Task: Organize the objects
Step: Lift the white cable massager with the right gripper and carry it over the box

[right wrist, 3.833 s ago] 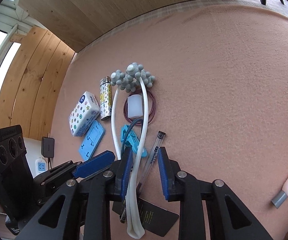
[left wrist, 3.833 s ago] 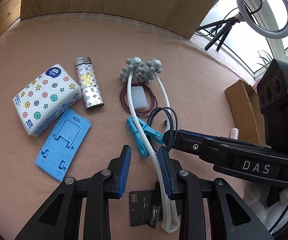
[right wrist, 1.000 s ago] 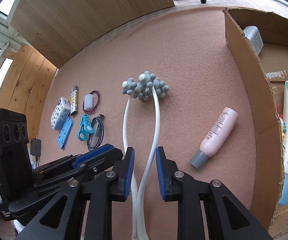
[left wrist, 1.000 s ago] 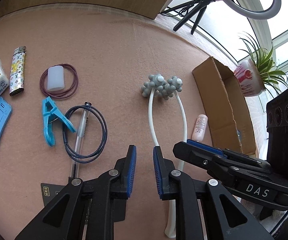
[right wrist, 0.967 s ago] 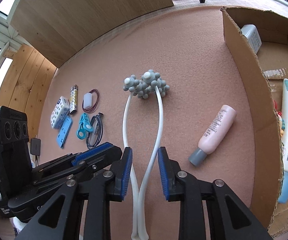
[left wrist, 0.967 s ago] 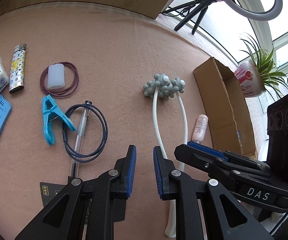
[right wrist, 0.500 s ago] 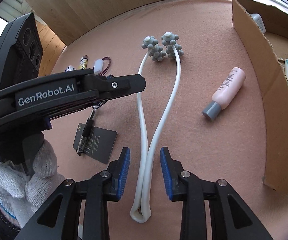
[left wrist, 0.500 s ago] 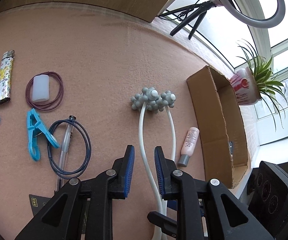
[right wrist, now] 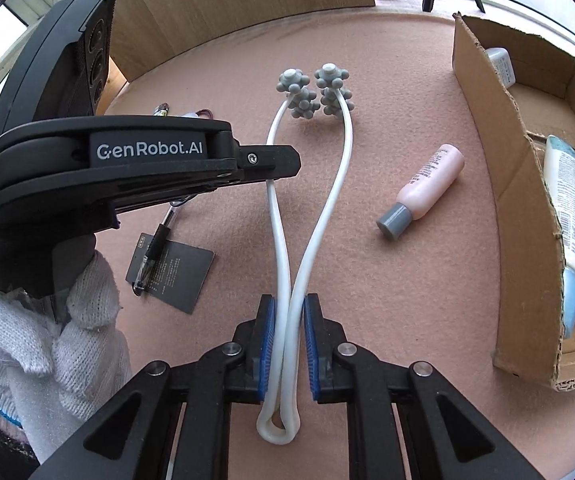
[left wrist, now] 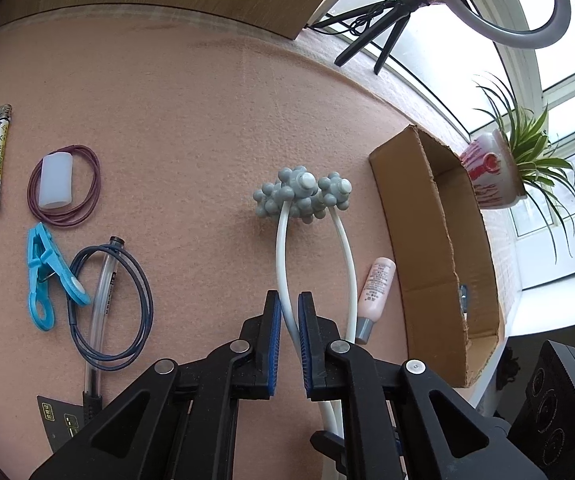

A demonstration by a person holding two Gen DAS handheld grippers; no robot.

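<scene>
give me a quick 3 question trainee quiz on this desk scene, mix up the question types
1. True or false: the pink bottle lies inside the cardboard box.
2. Multiple choice: which part of the white massager sits between the pads of the right gripper? A) the grey knobbed balls B) both white arms, near the looped end C) nothing.
3. Short answer: what lies across the black card?

Key
1. False. It lies on the pink mat, beside the box.
2. B. The jaws are closing on the two arms.
3. A clear pen.
</scene>
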